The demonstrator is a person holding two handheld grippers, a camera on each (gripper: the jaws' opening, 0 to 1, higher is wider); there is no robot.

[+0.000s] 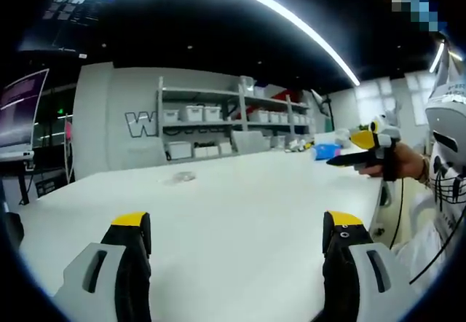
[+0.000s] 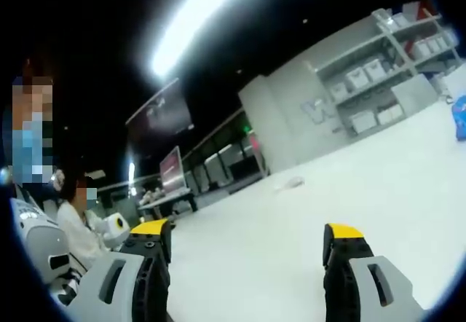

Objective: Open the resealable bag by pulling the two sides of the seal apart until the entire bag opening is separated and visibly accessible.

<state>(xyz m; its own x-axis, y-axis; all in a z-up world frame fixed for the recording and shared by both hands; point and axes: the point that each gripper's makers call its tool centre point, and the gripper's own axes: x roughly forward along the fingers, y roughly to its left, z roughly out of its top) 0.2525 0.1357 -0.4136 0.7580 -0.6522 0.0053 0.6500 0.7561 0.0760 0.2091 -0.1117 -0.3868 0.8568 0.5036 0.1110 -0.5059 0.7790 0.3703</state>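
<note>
far across table (image 1: 240, 205), blurry resealable bag (image 1: 180, 178)

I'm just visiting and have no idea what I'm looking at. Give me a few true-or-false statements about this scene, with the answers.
1. Both the left gripper and the right gripper have their jaws spread wide. True.
2. The left gripper is clamped on the clear bag. False: the bag lies apart from it, farther off on the white table.
3. The jaw tips are yellow. True.
4. The bag lies on the floor. False: it rests on the table.
5. Shelves with white bins stand against the far wall. True.
</note>
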